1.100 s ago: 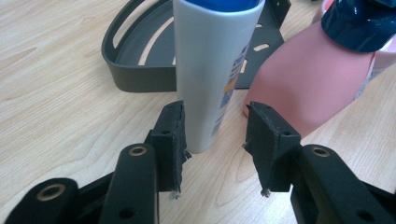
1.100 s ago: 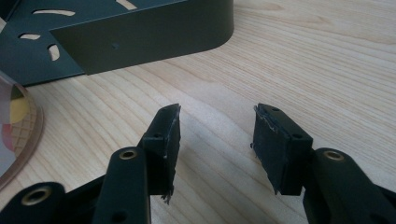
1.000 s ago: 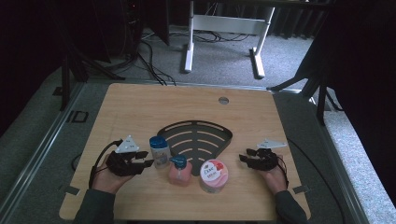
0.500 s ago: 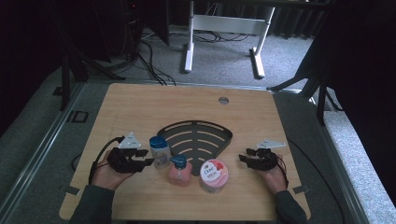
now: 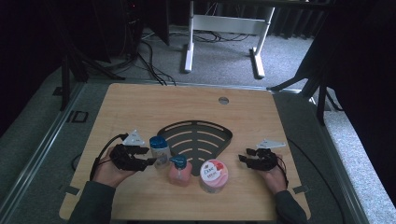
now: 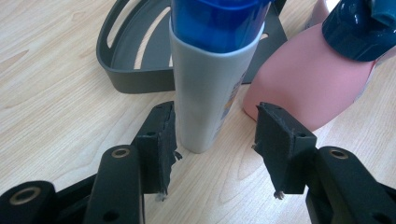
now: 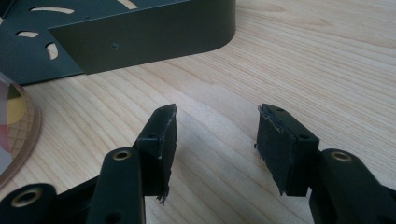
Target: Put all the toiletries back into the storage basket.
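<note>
A grey bottle with a blue cap (image 5: pixel 159 150) stands upright on the wooden table, left of a black slotted corner rack (image 5: pixel 196 140). My left gripper (image 5: pixel 150 161) is open around the bottle's base. In the left gripper view the bottle (image 6: pixel 210 88) stands between the jaws, close against the left pad (image 6: pixel 161 135) and apart from the right one. Just right of it stands a pink pump bottle (image 5: pixel 180 171) (image 6: pixel 303 79), then a pink-lidded Dove jar (image 5: pixel 213 176). My right gripper (image 5: pixel 243 158) (image 7: pixel 217 126) rests open on bare wood to the right of the rack (image 7: pixel 140 32), holding nothing.
The jar's edge (image 7: pixel 16 126) lies to the left of the right gripper's jaws. A small round hole (image 5: pixel 223 100) sits near the table's far edge (image 5: pixel 187 86). White desk legs (image 5: pixel 189 42) and cables lie on the floor beyond.
My left gripper has slid right and forward, bringing its open jaws around the grey bottle. The right gripper has barely moved.
</note>
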